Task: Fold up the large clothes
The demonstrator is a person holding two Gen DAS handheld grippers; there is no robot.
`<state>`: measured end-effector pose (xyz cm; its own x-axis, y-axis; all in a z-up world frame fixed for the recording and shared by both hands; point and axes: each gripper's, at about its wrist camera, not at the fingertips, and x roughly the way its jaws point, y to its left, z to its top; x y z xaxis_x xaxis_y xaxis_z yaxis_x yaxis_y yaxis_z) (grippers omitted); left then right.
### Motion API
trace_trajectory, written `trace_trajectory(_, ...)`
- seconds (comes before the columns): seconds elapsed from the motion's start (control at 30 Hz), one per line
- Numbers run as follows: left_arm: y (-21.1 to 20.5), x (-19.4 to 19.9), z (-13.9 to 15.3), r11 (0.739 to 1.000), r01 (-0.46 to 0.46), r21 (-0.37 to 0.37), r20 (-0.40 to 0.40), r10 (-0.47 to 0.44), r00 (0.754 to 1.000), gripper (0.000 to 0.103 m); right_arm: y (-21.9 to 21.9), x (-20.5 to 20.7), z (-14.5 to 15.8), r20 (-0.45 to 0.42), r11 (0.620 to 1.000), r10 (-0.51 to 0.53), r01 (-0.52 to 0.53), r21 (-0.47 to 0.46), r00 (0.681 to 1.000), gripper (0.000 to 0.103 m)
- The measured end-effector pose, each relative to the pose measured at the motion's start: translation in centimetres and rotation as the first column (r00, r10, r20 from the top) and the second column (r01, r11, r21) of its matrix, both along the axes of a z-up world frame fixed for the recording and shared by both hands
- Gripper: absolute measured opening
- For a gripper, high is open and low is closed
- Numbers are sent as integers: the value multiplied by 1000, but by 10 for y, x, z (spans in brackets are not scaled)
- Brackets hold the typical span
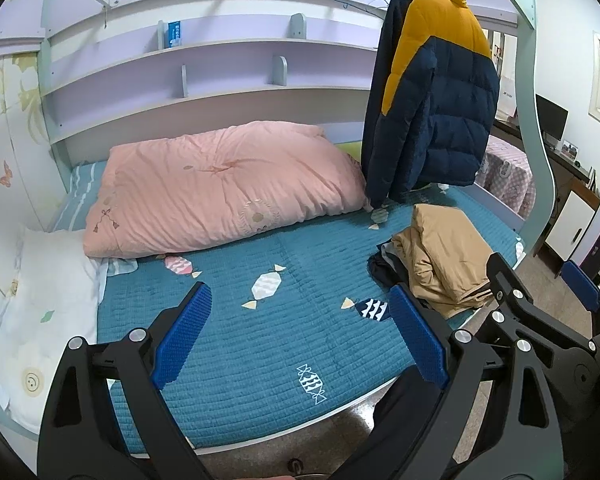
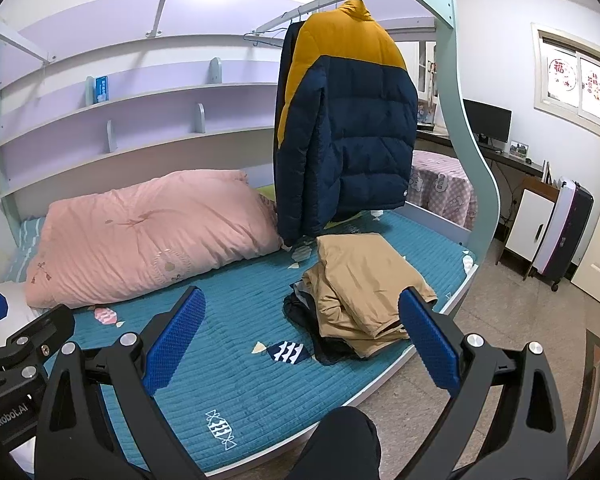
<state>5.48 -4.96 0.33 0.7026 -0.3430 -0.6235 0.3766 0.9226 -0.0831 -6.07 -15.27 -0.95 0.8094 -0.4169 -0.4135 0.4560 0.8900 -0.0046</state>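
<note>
A navy and mustard puffer jacket (image 1: 436,112) (image 2: 348,128) hangs on a hanger from a rail above the far right of the bed. A folded tan garment (image 1: 444,256) (image 2: 364,284) lies on top of dark folded clothes (image 2: 304,312) at the bed's right front. My left gripper (image 1: 300,332) is open and empty above the teal bedspread (image 1: 260,344). My right gripper (image 2: 304,336) is open and empty, near the folded pile; it also shows in the left wrist view (image 1: 540,280).
A pink folded quilt (image 1: 220,188) (image 2: 140,232) lies at the back of the bed. A white pillow (image 1: 48,312) sits at the left. Shelves (image 1: 204,76) run behind. A bed frame post (image 2: 468,140), a suitcase (image 2: 568,232) and a desk stand at the right.
</note>
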Motion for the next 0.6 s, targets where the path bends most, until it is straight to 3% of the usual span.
trace_trajectory(0.6,0,0,0,1000,-3,-1,-2,3,1000,91,4,-3,-3,0,1000,-8,8,-8,1000,94)
